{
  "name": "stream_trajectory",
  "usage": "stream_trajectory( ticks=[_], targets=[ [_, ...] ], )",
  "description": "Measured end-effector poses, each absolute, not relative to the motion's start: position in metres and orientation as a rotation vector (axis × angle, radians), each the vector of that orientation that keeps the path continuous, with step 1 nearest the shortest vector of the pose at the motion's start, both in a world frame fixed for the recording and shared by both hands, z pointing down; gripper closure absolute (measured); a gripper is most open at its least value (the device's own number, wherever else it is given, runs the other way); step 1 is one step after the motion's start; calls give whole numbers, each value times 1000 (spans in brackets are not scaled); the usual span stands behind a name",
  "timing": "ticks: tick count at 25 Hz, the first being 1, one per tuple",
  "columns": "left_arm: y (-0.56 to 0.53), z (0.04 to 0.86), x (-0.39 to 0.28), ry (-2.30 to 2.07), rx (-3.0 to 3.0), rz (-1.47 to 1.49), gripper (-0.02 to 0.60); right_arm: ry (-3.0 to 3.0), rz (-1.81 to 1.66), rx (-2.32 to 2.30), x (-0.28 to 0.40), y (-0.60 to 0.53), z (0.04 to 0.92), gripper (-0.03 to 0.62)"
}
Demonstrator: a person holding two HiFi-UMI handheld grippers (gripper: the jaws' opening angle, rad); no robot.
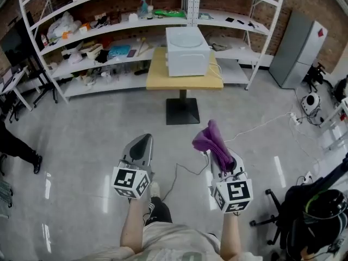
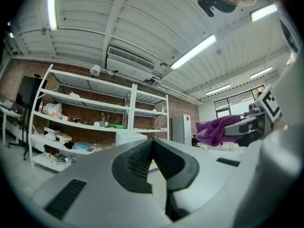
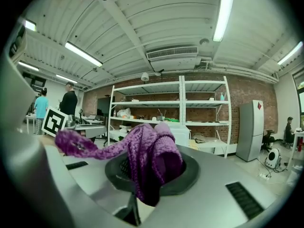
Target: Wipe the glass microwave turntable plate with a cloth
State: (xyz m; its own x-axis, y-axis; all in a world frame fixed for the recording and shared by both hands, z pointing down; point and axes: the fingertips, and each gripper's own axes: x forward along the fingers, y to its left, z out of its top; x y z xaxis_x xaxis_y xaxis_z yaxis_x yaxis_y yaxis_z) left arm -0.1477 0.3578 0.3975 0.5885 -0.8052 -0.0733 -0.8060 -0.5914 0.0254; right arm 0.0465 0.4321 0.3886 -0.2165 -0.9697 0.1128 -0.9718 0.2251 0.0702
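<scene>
Over the floor [image 1: 81, 140], forward-pointing right tongs [image 1: 217, 153] grip cloth [image 1: 212, 139].

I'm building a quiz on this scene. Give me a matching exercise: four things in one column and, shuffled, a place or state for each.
1. left gripper
2. right gripper
3. microwave
4. fridge

A. on the wooden table
B. shut on the purple cloth
C. shut, nothing between its jaws
D. standing right of the shelves

Pairs: 1-C, 2-B, 3-A, 4-D.
</scene>
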Motion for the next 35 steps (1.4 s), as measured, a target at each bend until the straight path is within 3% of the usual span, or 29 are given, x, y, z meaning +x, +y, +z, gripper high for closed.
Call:
stream_trajectory(
  ticks=[10,20,35],
  targets=[
    [434,369,-97,1344,-2757,175,580,-2363,-41,1897,70,519,371,543],
    [465,366,-113,1322,-2772,128,580,-2303,-45,1826,34,544,385,543],
    [503,364,-90,1278,-2772,136,580,-2266,-76,1851,51,564,382,543]
  ],
)
